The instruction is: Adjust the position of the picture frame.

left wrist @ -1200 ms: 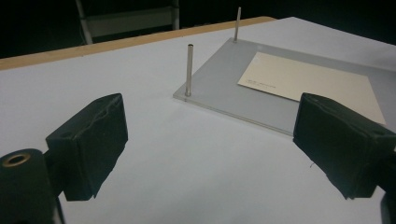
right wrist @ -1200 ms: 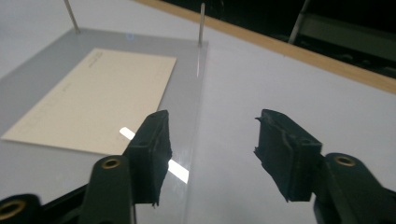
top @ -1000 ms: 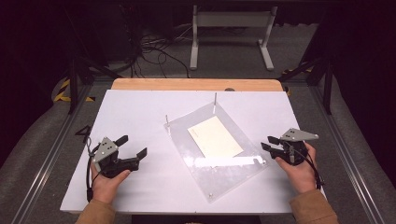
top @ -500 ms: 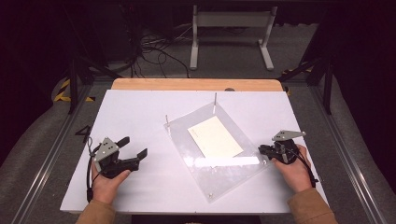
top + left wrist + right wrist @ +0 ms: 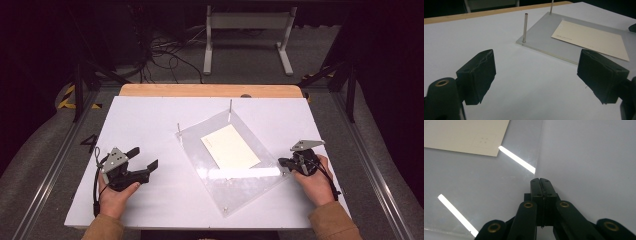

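Two grippers are at work, w/ little done so far as can be judged. A clear acrylic plate [image 5: 235, 167] lies flat mid-tabletop [image 5: 150, 120], turned diagonal, w/ thin metal pins [image 5: 230, 109] standing at its far corners; a cream card [image 5: 231, 153] rests on or under it, which of the two can't be told. The right gripper [image 5: 284, 162] sits at the plate's right edge, its fingers [image 5: 543, 185] having just been closing and now clenched together, tips right at the plate's edge; in the right gripper view nothing is seen pinched btwn them, so no grip on the plate is judged yet. The left gripper [image 5: 145, 159] rests on the tabletop well left of the plate, fingers [image 5: 477, 75] spread wide, nothing btwn them. Approx. all handling of plate and card looks left to do.
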Action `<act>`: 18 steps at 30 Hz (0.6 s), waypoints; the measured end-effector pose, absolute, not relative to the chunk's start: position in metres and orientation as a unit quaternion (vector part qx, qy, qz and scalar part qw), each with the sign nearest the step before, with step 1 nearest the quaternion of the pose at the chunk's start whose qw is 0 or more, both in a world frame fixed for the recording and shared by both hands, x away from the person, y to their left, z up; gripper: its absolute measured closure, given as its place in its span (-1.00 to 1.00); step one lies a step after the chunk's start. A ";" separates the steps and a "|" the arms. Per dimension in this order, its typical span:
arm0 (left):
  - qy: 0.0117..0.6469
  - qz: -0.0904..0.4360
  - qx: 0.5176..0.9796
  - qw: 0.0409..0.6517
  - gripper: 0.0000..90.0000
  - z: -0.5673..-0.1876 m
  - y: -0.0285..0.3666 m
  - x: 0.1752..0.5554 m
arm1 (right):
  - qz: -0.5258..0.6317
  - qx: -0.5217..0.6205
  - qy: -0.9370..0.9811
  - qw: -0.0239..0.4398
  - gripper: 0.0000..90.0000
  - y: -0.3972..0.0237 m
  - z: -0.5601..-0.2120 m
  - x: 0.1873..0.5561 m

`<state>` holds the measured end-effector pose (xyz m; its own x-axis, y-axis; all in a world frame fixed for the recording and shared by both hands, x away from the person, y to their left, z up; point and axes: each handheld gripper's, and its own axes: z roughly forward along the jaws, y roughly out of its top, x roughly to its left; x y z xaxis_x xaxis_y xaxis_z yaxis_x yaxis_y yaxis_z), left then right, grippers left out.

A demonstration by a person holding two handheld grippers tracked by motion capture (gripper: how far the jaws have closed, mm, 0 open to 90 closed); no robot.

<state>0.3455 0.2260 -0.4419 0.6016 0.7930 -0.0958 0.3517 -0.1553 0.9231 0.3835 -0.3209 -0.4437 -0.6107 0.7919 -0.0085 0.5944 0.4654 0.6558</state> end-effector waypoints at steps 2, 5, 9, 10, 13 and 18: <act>0.393 0.213 0.729 0.519 -0.66 -0.442 0.226 0.346 | 0.314 0.413 0.841 0.155 1.00 -0.321 -0.444 0.384; 0.393 0.211 0.730 0.517 -0.66 -0.442 0.226 0.346 | 0.311 0.406 0.845 0.154 1.00 -0.320 -0.443 0.383; 0.394 0.209 0.731 0.516 -0.65 -0.443 0.225 0.347 | 0.311 0.395 0.853 0.138 1.00 -0.313 -0.443 0.378; 0.394 0.209 0.731 0.516 -0.65 -0.443 0.225 0.347 | 0.311 0.393 0.855 0.134 1.00 -0.310 -0.443 0.376; 0.394 0.206 0.733 0.514 -0.65 -0.443 0.224 0.347 | 0.317 0.379 0.862 0.115 1.00 -0.301 -0.443 0.371; 0.394 0.205 0.735 0.513 -0.64 -0.444 0.224 0.348 | 0.325 0.361 0.870 0.084 1.00 -0.288 -0.444 0.365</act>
<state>0.3481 0.2239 -0.4436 0.6047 0.7897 -0.1030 0.3693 -0.1634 0.9148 0.3651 -0.2885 -0.4439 -0.7247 0.6835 0.0878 0.5737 0.5279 0.6263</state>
